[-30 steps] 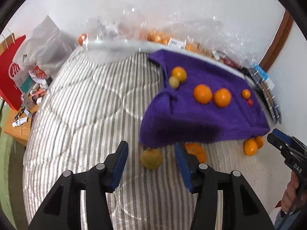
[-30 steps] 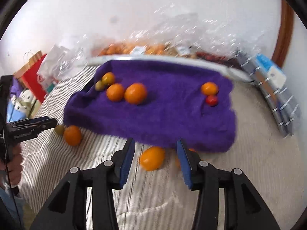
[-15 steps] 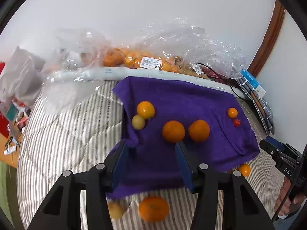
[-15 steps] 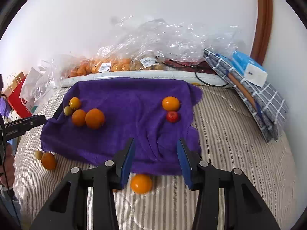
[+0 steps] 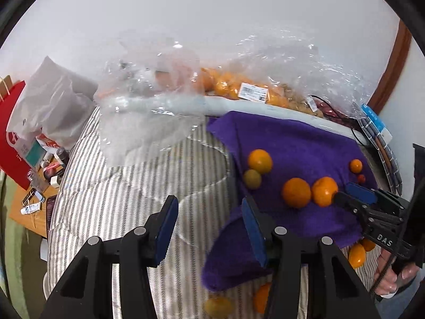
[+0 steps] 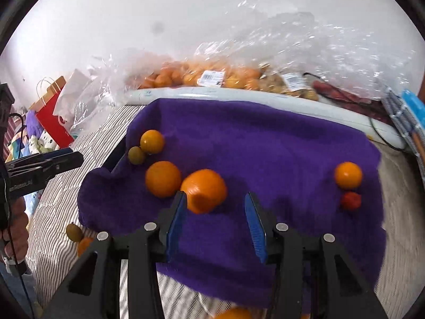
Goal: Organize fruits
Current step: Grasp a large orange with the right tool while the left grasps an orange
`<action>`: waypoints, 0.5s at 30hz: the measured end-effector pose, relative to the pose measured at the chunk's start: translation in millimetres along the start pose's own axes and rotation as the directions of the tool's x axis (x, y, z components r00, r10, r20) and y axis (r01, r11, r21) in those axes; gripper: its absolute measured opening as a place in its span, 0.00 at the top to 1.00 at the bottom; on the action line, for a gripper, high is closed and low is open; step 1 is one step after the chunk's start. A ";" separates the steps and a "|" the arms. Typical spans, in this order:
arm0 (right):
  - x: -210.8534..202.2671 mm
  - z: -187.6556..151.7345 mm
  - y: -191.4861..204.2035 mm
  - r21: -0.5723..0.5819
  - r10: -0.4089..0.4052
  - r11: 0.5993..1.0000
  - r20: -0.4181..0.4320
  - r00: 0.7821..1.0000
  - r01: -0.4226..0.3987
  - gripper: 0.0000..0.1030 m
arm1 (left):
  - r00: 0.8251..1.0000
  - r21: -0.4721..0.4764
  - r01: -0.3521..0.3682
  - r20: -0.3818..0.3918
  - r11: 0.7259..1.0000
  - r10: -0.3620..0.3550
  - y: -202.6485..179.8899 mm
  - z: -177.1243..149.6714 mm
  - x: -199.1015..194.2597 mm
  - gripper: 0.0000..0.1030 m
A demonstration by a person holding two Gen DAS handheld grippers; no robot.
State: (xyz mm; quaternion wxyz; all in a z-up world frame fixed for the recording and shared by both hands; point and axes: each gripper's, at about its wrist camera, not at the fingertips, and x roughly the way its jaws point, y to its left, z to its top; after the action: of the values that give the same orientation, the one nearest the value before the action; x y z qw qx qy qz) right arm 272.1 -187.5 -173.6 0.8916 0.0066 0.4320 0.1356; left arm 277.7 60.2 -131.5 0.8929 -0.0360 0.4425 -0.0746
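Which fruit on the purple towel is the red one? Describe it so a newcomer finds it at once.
Start at the purple towel spread on the striped bed. Go to its right edge, where two fruits sit apart from the rest. The red fruit lies just below the small orange; it is the smaller one, and the only red piece.

A bedroom in a home: a bed with a striped quilt (image 5: 111,199) stands against a plain white wall (image 5: 212,13), with a wooden door frame (image 5: 393,61) at the right. Shopping bags (image 5: 16,122) and small toiletries on a low side table (image 5: 39,220) crowd the bedside, and bagged fruit (image 6: 207,77) lies along the wall.
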 end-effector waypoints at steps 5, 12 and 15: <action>15.9 6.1 1.8 0.007 0.038 0.999 -0.027 0.999 -0.038 0.56 | 1.000 -0.014 0.017 -0.002 1.000 -0.017 8.9 1.6 6.5 0.54; 35.2 10.9 5.9 0.018 0.096 0.995 -0.086 0.992 -0.095 0.59 | 1.000 -0.007 0.028 -0.001 1.000 -0.028 8.8 5.0 13.2 0.54; 33.4 9.4 4.3 0.021 0.103 0.995 -0.078 0.992 -0.102 0.59 | 0.999 -0.004 0.036 -0.005 0.999 -0.036 6.1 6.6 15.6 0.54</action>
State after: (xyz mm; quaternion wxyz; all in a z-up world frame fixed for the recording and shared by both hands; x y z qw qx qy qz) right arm 298.1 -174.1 -192.8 0.8655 0.0309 0.4672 0.1777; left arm 293.0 63.6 -140.5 0.8903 -0.0457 0.4441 -0.0899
